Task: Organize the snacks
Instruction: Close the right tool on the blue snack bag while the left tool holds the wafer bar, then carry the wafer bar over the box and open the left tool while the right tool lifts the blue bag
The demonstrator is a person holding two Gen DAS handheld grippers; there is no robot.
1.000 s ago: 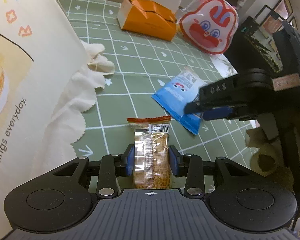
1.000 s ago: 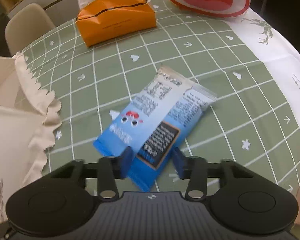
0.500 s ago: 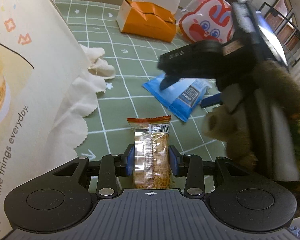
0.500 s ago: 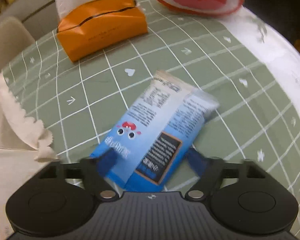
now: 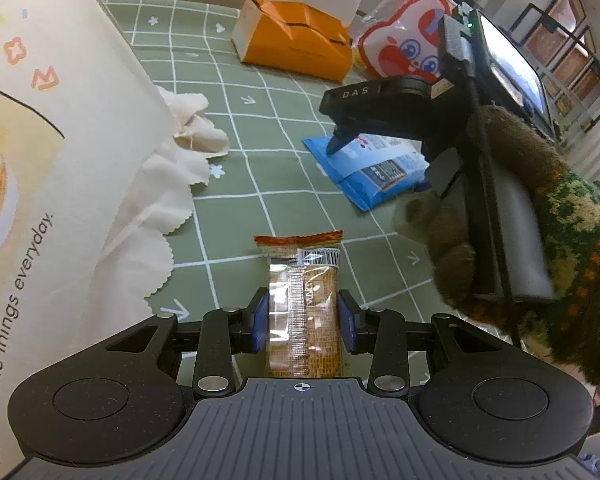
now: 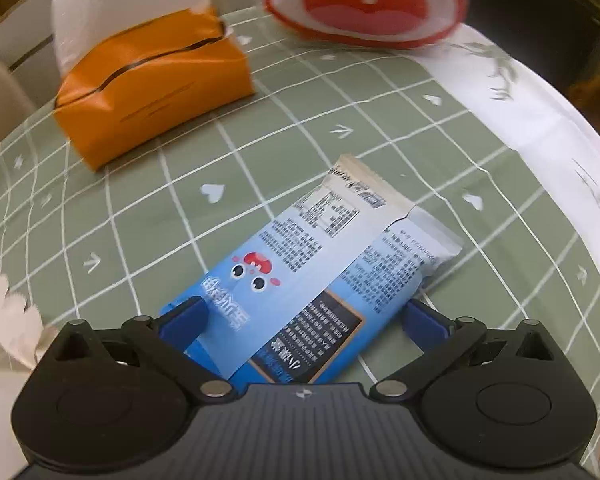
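A brown snack bar [image 5: 302, 276] with an orange end seal points away from me over the green checked tablecloth [image 5: 260, 128]. My left gripper [image 5: 303, 318] is shut on it, blue pads pressing both long sides. A blue snack packet [image 6: 320, 264] with a cartoon face lies flat on the cloth. My right gripper [image 6: 304, 318] hangs right over its near end, jaws opening wide, one fingertip on each side and neither pad pressing the packet. In the left wrist view the right gripper [image 5: 380, 160] stands over that blue packet [image 5: 364, 188], held by a hand in a knitted sleeve [image 5: 572, 216].
An orange tissue box [image 6: 152, 80] and a red-and-white cartoon-face bag [image 6: 364, 4] stand at the back. A tall cream paper bag [image 5: 52, 160] and a scalloped white cloth [image 5: 152, 200] fill the left. The table's white rim [image 6: 540, 128] curves along the right.
The right gripper's jaws went from nearly shut to wide open as it moved in and down over the blue packet. The left gripper and its snack bar stayed still.
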